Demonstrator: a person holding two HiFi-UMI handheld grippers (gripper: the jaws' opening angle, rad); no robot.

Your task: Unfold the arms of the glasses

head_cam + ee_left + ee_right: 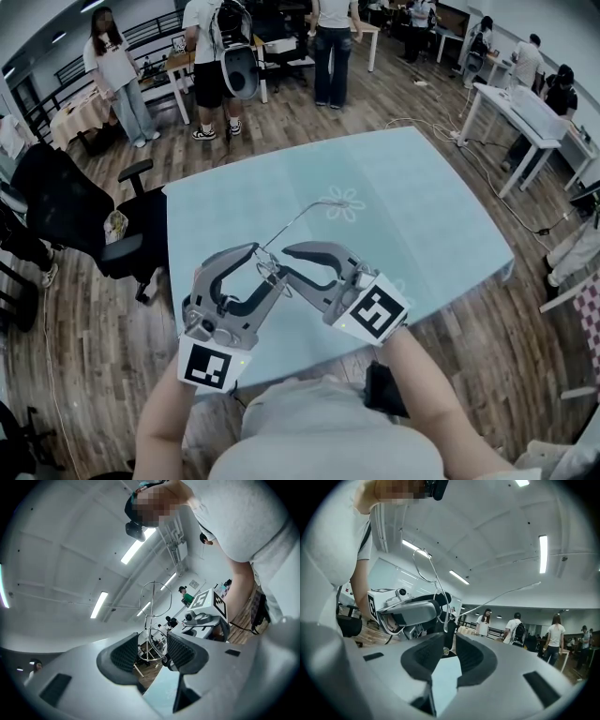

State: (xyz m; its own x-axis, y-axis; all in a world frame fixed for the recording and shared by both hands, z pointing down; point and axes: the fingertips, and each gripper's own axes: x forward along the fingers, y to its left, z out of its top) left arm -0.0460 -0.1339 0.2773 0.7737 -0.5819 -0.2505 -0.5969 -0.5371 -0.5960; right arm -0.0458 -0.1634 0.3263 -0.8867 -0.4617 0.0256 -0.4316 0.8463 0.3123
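The thin silver wire glasses with round rims (152,620) are up in the air over the smooth, pale blue table with a faint flower print (422,216). They are not lying on it. The wire is very skinny and shiny, and the rims are round loops.

The grey plastic left gripper (152,641) has two fat curved fingers with dark, bumpy rubber pads (125,654). One round rim sits right between these pads. The pads are closed in on the rim from both sides and hold it. The other round rim sticks up above the fingers.

The grey plastic right gripper (449,637) points at the left one, tip to tip, very close. Its fingers have the same dark ribbed pads (471,658). They stand a little bit apart, with a thin gap between them. A bent bit of the wire hangs just at their tips, next to the left-hand pad. I cannot tell if it touches that pad.

In the head view, one long straight arm of the glasses pokes out past both grippers, away from the person. Each gripper has a white cube with black square marks at its back end.
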